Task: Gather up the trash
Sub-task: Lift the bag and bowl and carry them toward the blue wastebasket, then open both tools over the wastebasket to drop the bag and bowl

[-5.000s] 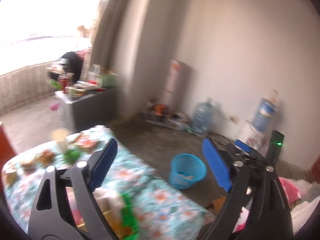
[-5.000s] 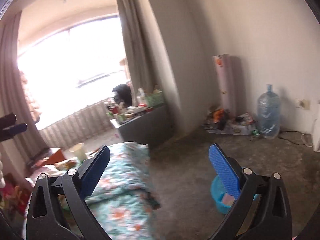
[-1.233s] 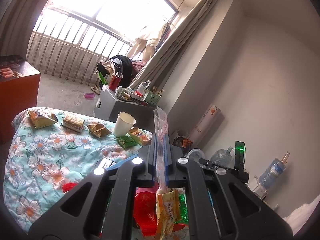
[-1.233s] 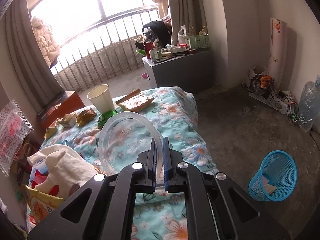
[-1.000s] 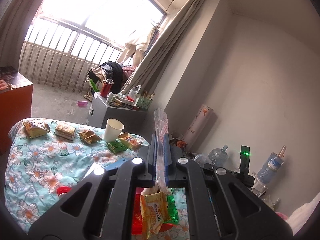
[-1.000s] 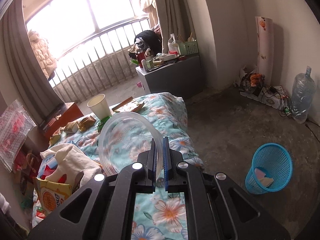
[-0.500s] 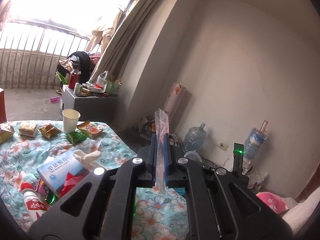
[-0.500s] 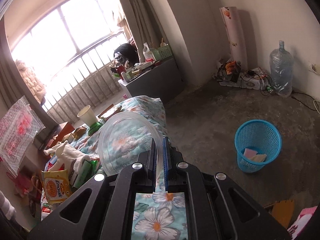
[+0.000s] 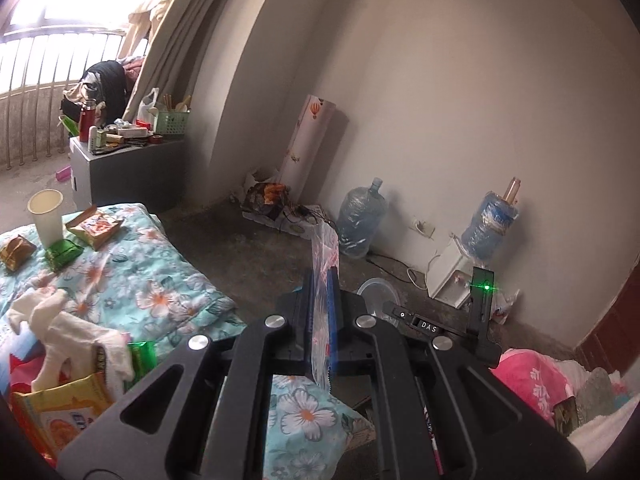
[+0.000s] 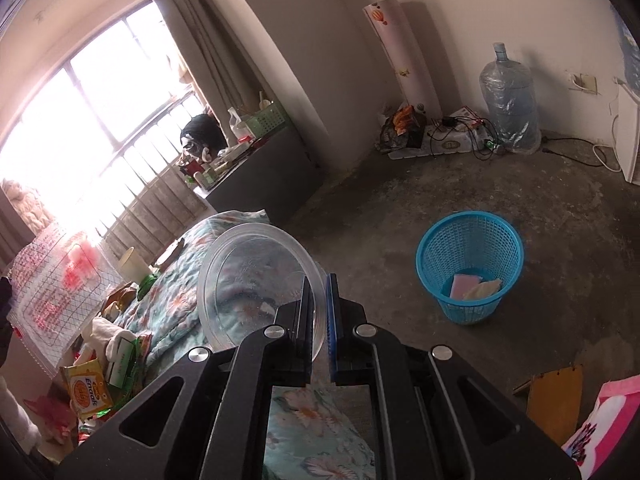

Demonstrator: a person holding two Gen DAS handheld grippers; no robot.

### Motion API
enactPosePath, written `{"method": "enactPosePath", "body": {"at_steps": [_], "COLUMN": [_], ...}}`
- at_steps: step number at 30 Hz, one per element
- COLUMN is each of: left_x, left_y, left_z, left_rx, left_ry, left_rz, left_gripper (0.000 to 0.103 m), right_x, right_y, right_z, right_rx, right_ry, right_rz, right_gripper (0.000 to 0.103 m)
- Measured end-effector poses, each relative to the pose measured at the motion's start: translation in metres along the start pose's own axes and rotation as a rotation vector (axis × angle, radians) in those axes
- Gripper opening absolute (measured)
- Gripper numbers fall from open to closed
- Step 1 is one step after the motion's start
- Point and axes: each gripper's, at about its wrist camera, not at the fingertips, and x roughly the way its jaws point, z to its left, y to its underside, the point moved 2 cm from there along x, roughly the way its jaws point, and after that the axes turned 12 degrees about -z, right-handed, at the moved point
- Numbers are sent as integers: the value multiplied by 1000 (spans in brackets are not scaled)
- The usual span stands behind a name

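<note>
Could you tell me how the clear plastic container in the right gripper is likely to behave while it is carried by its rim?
The clear plastic container looks thin-walled and empty, so probably light. The right gripper pinches only its rim, so it may flex or pivot. Its smooth, glossy plastic could slip between the pads if swung hard toward the blue basket.

left gripper [image 9: 320,280]: matt black plastic, blue ribbed pads, bright metal screw heads; clamps a thin clear crinkly plastic bag [image 9: 325,256], red print. right gripper [image 10: 319,288]: same build, pinching a clear glossy plastic lid [image 10: 256,280], smooth, slightly scuffed. Basket [image 10: 470,240]: blue plastic mesh. Floor [image 10: 400,208]: rough bare concrete, matt. Bed cover [image 9: 132,276]: quilted floral cloth. Cup [image 9: 46,216]: matt paper. Wrappers [image 9: 64,254]: shiny foil
</note>
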Motion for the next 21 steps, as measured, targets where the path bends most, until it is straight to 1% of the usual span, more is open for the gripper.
{"method": "enactPosePath", "body": {"at_steps": [4,7,11,13,15,21], "left_x": [52,101,163,194,230,334], "left_y": [10,18,29,35,46,95], "left_z": [-18,-30,-44,-49,-54,-60], "left_rx": [19,35,54,70,93,188], "left_ry": [23,31,51,59,64,67], "left_rz": [78,146,225,263,319,481], "left_gripper": [4,4,4,4,4,4], "right_x": [8,18,42,59,77,139], "right_y": [-8,-14,-21,-23,-23,-24], "right_z": [-36,-61,-94,-110,-128,-190], "right_rx": [43,68,101,115,132,182], "right_ry": [47,83,127,150,179,286], "right_rz": [-7,-10,9,28,48,117], "right_gripper": [6,6,6,6,6,6]}}
